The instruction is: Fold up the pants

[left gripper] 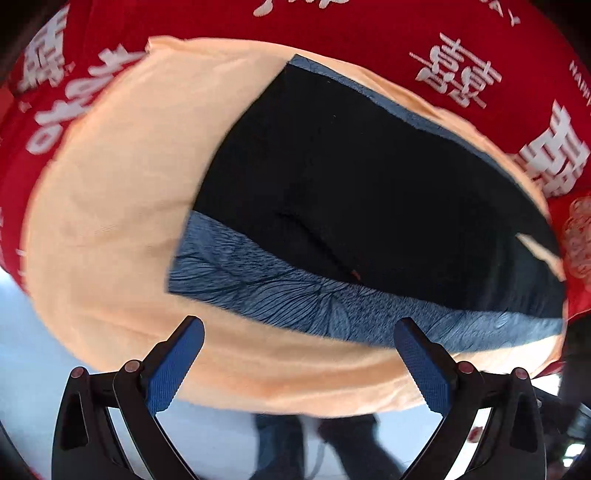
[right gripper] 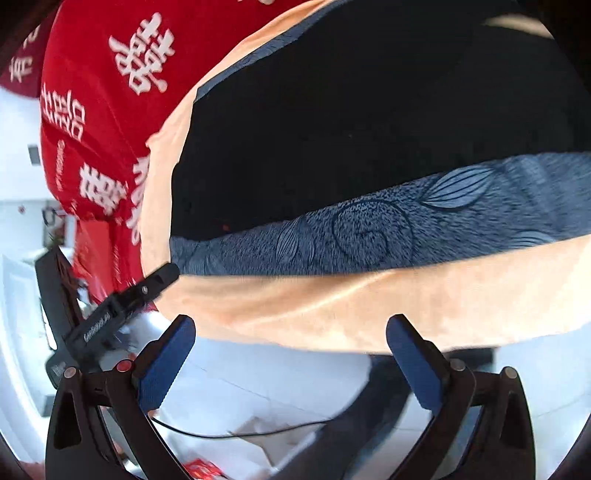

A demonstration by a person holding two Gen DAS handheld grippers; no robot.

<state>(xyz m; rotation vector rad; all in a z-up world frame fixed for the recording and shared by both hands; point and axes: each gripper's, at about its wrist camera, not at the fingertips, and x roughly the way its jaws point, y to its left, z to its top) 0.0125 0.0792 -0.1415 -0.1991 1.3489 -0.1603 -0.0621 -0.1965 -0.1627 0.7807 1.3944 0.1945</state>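
Pants (left gripper: 351, 184) flat, seemingly; tongs (left gripper: 299, 360) apart.

A home bedroom, by the look of it: a bed spread with a red cover (left gripper: 369, 33) printed with white double-happiness characters (right gripper: 142, 55), an orange blanket (left gripper: 110, 206) laid over it, and pale floor tiles (right gripper: 258, 380) below the bed's near edge. Room furniture at the left is blurred.
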